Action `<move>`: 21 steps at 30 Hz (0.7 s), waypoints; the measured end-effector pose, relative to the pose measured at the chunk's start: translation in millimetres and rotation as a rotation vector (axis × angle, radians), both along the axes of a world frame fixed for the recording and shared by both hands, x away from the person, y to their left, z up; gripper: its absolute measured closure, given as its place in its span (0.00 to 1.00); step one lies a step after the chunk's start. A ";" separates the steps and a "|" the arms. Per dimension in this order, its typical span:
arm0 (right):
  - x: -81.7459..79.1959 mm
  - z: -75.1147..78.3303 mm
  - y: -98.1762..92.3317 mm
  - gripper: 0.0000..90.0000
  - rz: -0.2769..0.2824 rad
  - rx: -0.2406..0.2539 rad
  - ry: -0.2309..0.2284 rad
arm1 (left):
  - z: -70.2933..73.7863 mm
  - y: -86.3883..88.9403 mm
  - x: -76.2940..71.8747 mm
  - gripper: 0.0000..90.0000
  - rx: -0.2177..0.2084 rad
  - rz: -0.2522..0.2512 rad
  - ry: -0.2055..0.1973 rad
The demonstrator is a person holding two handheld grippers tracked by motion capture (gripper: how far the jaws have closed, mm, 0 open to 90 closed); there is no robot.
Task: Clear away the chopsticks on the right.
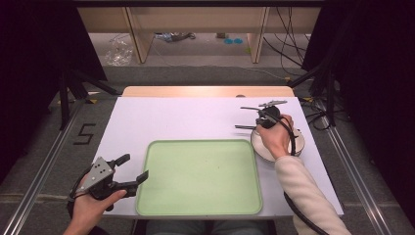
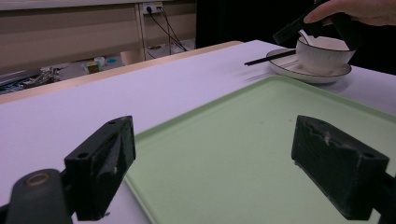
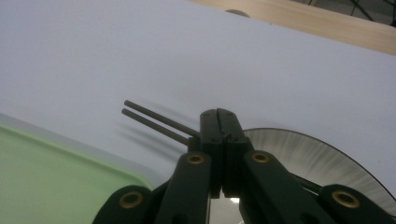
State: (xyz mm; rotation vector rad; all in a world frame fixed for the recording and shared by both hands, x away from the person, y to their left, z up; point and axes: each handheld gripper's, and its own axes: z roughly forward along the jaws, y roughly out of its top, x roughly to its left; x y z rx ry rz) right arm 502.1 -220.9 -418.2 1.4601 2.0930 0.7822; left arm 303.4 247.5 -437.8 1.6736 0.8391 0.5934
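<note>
A pair of dark chopsticks juts out sideways from my right gripper, whose jaws are pressed together on them. That gripper hovers over a white bowl standing on a white plate at the table's right. The chopsticks reach past the plate's rim toward the left. A pale green tray lies empty at the front middle. My left gripper rests open at the tray's left edge, its jaws wide apart with nothing between them.
A white sheet covers the table, with a wooden strip at the far edge. Cables and dark stands sit on the floor beyond and to both sides.
</note>
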 end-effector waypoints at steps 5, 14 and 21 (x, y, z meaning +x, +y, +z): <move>11.6 -4.3 1.8 1.00 -0.035 -0.019 0.049 | 0.2 0.2 -0.1 0.15 0.000 0.001 -0.001; 28.7 -13.9 3.4 1.00 -0.090 -0.042 0.133 | -0.2 0.3 0.1 0.15 -0.001 0.000 0.001; 34.1 -16.7 4.0 1.00 -0.093 -0.074 0.157 | -0.4 0.1 0.2 0.16 -0.004 0.002 0.004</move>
